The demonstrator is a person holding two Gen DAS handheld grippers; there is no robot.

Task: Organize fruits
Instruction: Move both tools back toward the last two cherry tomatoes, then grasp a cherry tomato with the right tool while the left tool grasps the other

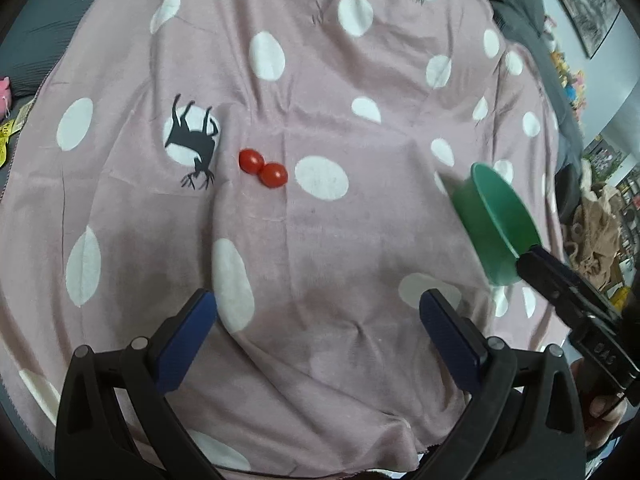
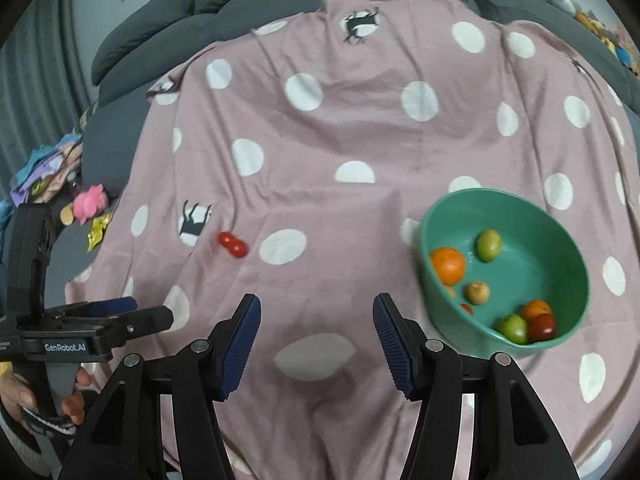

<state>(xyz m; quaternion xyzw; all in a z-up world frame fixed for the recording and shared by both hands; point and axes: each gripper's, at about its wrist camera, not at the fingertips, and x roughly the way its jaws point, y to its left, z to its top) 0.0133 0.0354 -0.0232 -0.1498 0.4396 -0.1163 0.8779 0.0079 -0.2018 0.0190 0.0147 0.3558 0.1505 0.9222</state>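
Two red cherry tomatoes (image 1: 263,168) lie touching each other on the pink spotted cloth (image 1: 320,240); they also show in the right wrist view (image 2: 233,245). A green bowl (image 2: 504,268) sits on the cloth at the right and holds several fruits: an orange (image 2: 448,266), green fruits and a dark red one. In the left wrist view the bowl (image 1: 496,220) is seen from the side. My left gripper (image 1: 316,324) is open and empty, short of the tomatoes. My right gripper (image 2: 316,340) is open and empty, left of the bowl.
The cloth covers a grey sofa (image 2: 160,12). Small toys and wrappers (image 2: 86,210) lie at the cloth's left edge. The left gripper's body (image 2: 92,328) shows at lower left of the right wrist view; the right gripper's body (image 1: 568,292) crosses the bowl in the left wrist view.
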